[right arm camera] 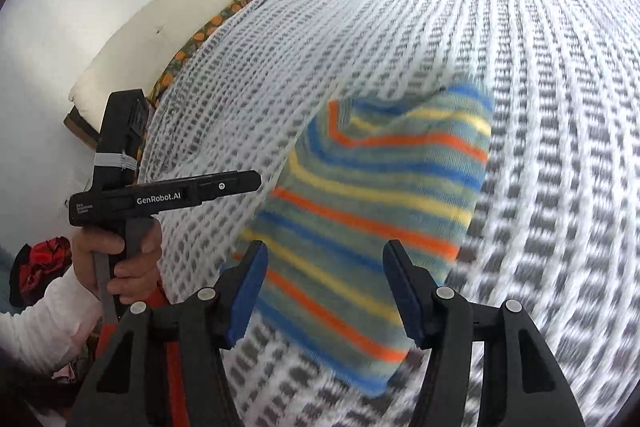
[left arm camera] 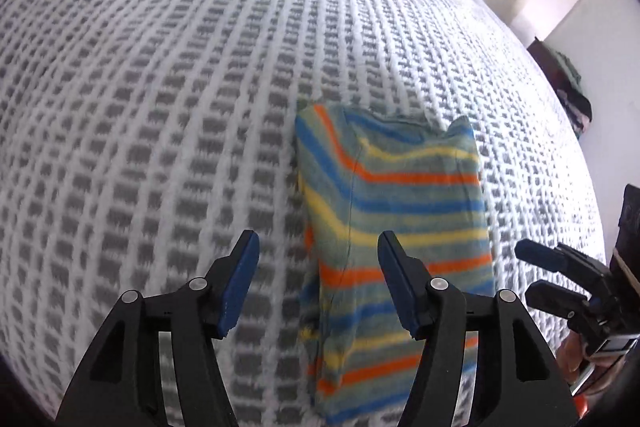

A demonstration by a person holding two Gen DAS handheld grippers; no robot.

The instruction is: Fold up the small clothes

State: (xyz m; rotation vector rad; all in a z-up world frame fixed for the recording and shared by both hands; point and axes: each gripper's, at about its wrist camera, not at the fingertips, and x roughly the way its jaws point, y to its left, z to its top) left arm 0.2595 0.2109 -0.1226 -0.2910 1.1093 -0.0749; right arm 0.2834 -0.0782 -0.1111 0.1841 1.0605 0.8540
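Note:
A small striped garment [left arm camera: 400,195], banded in blue, orange, yellow and grey-green, lies folded into a narrow oblong on the bed. My left gripper [left arm camera: 318,243] hovers open over its near left edge; its right finger overlaps the cloth in view and nothing is pinched. My right gripper [right arm camera: 326,251] also stands open above the near half of the garment [right arm camera: 380,195], its pads apart from the cloth. In the left wrist view the right gripper [left arm camera: 528,273] shows at the garment's right side. In the right wrist view the left gripper [right arm camera: 256,181] is seen side-on, held by a hand [right arm camera: 116,259].
A white and grey waffle-weave bedspread [left arm camera: 160,107] covers the whole bed. An orange patterned sheet [right arm camera: 224,23] and a cream cushion [right arm camera: 180,7] run along the bed's far left edge. A red cloth heap [right arm camera: 44,259] lies low on the left. Dark furniture with clothes [left arm camera: 568,87] stands by the wall.

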